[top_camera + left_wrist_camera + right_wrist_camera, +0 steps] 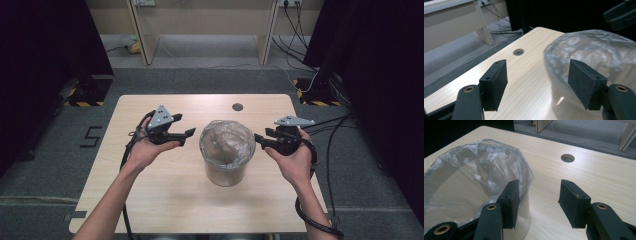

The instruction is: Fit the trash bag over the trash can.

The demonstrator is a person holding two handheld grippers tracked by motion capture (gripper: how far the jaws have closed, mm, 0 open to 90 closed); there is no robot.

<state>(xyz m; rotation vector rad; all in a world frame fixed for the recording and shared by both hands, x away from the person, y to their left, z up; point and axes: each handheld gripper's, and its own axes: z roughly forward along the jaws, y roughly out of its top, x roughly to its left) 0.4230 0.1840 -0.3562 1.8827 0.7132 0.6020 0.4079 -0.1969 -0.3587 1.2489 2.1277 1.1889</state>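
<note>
High view: a clear bin (227,160) lined with a thin plastic bag (227,141) stands upright near the middle of the wooden table (165,195). The bag's edge is folded over the bin's rim. Left gripper (189,134) sits just left of the bin, held in the person's left hand (150,150), jaws pointing at the bin, apart from it by a small gap. Right gripper (260,138) mirrors it on the other side in the right hand (295,157), tips just beside the bag's rim; can't tell from here if they touch. A round cable hole (237,107) is in the table behind the bin. Cables trail from both grippers toward the near edge of the table.

Left gripper view: jaws stand wide apart, nothing between the pads (496,83) but bare tabletop. The bagged bin (596,52) fills the right side; the right-hand pad overlaps the bag in the picture, contact not clear. Not gripping anything. Cable hole (518,52) ahead.

Right gripper view: jaws also spread, with empty table between the pads (572,201). The left-hand pad sits against or just in front of the bag's folded edge on the bin wall (525,195); nothing clamped. Bag (484,162) looks crumpled inside the bin. Cable hole (567,158) lies beyond.
</note>
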